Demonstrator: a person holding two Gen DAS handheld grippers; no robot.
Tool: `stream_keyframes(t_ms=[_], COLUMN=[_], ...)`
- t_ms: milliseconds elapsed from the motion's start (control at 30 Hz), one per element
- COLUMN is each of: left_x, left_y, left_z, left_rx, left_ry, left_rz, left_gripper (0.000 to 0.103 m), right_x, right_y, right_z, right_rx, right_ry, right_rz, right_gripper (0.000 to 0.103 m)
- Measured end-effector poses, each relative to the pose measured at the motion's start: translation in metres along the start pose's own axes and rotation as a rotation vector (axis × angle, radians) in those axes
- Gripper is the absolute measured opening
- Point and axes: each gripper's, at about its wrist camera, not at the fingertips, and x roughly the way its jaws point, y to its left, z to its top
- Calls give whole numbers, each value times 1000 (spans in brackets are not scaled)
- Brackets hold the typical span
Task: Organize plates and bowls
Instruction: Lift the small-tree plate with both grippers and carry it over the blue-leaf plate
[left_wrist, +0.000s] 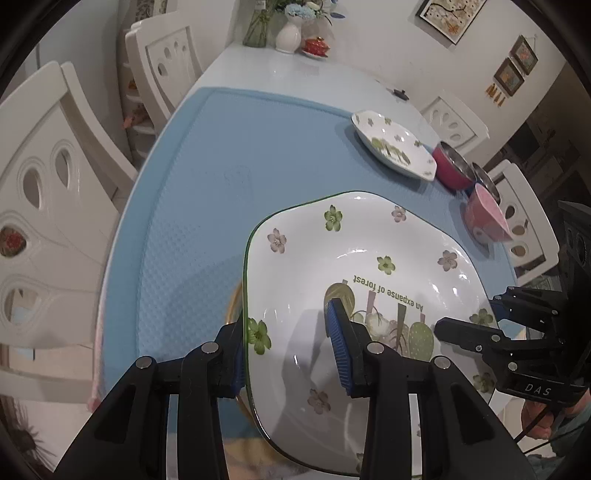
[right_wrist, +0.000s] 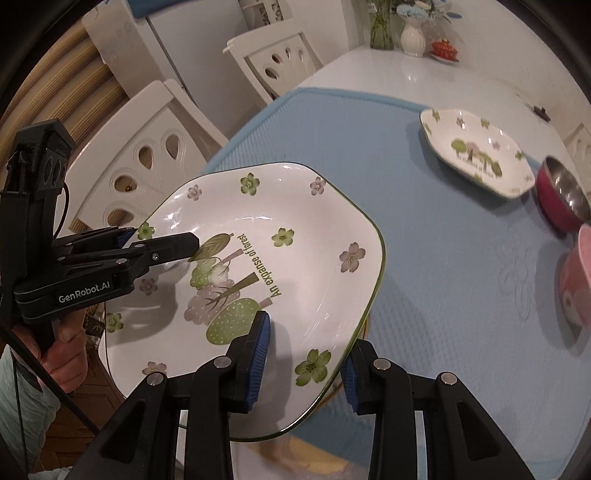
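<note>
A: Big plate (left_wrist: 354, 295) is up off the blue mat (left_wrist: 221, 184), carried between your two grippers. Left gripper (left_wrist: 291, 343) pinches the plate's left rim, one pad under the edge, one on the inner face. Right gripper (right_wrist: 306, 354) pinches the opposite rim the same way. Jaws narrow on both, closed on the plate.

B: Main risk?

A: Slip, as I judge it. You hold glazed ceramic by thin rim bites only. If your hands drift apart, together or twist unevenly, one pad could slide off and the plate would drop at the table's near edge. It also looks tilted in the right wrist view, so keep both hands moving as one.

B: What's around it?

A: Small plate (left_wrist: 393, 144) sits on the mat's far right, well apart from yours. Just beyond it a red bowl (left_wrist: 452, 166), then a pink bowl (left_wrist: 484, 218) nearer you, close together along the right edge. A yellowish rim shows under the big plate; I cannot tell what it is.

B: Anything in the way?

A: The middle of the mat is open. Only the pink bowl lies near a path toward the small plate, so clear it high. Chairs (left_wrist: 55, 206) and vases (left_wrist: 288, 35) stand well off.
</note>
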Motion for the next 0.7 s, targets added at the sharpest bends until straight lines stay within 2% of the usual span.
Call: stream_keyframes(t_ms=[367,700], left_x=[13,22], left_y=[1,7], left_z=[-26,-22], left_rx=[2,4], left_ry=[26,26], left_rz=[7,44], left_gripper=[34,33], right_x=[18,35], right_y=[-1,-4], right_z=[-26,-24], right_rx=[33,55], right_ry=[55,62], right_rz=[16,10], right_gripper=[34,34])
